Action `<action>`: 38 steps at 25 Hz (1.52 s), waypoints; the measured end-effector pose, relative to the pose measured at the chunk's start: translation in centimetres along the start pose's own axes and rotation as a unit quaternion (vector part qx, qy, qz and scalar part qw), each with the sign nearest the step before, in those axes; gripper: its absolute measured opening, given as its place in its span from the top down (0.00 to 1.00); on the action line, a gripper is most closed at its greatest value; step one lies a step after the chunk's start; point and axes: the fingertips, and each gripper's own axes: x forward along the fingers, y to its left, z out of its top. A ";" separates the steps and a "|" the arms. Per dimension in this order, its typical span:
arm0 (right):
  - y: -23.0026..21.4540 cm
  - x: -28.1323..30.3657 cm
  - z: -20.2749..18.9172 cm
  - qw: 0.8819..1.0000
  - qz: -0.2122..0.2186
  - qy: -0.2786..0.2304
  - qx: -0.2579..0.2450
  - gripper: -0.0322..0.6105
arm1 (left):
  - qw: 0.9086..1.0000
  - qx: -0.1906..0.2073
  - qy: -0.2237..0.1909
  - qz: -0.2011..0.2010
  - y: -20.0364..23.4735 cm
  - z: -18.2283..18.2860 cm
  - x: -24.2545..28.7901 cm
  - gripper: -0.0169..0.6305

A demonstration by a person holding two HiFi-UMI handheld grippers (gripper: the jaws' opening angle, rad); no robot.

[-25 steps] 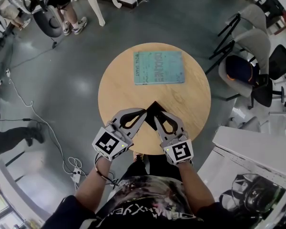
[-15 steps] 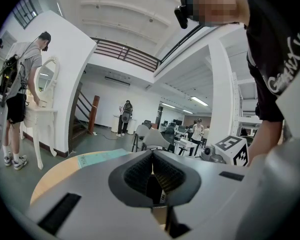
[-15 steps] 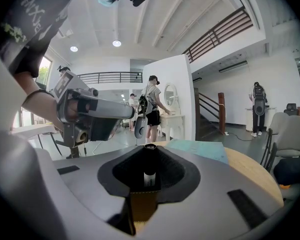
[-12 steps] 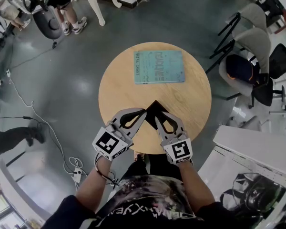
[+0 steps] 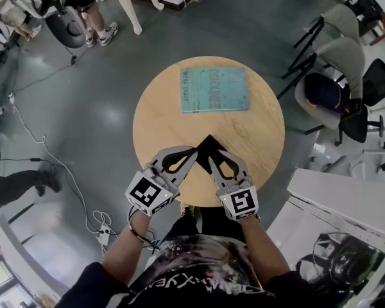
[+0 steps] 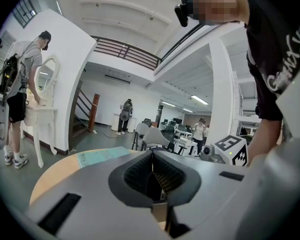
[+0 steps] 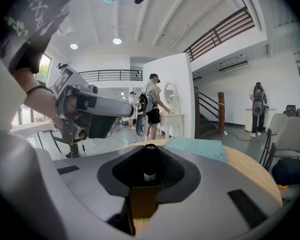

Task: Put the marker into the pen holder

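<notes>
My right gripper (image 7: pixel 150 156) is shut on a black marker (image 7: pixel 149 164) with a white band, which stands upright between the pads. In the head view both grippers lie low over the near edge of the round wooden table (image 5: pixel 167 127). Their tips meet in a point, the left gripper (image 5: pixel 194 151) next to the right gripper (image 5: pixel 207 151). In its own view the left gripper (image 6: pixel 151 169) has its pads closed together, with only a thin seam and nothing visible between them. No pen holder shows in any view.
A teal book (image 5: pixel 213 90) lies flat at the far side of the table. Grey chairs (image 5: pixel 337 76) stand to the right, and a white desk (image 5: pixel 346 197) is close by at the lower right. People stand on the floor at the far left, and cables (image 5: pixel 58 165) trail there.
</notes>
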 end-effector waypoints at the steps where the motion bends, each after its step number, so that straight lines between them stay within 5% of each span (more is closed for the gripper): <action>1: 0.0 0.0 0.0 1.000 0.001 0.000 0.000 0.83 | 1.000 0.000 0.000 0.000 0.0 0.0 0.0 0.94; 12: 0.4 -0.3 1.3 1.000 0.011 -0.011 0.000 0.77 | 1.000 0.004 0.001 0.002 -0.2 0.1 0.1 0.94; 22: 1.2 -2.1 6.3 0.996 0.007 -0.073 -0.049 0.76 | 1.000 0.006 -0.017 -0.001 -1.8 2.3 -1.5 0.94; 38: 8.5 -10.2 14.1 0.995 -0.021 -0.068 -0.070 0.77 | 0.998 0.037 -0.052 -0.008 -7.7 7.6 -10.8 0.94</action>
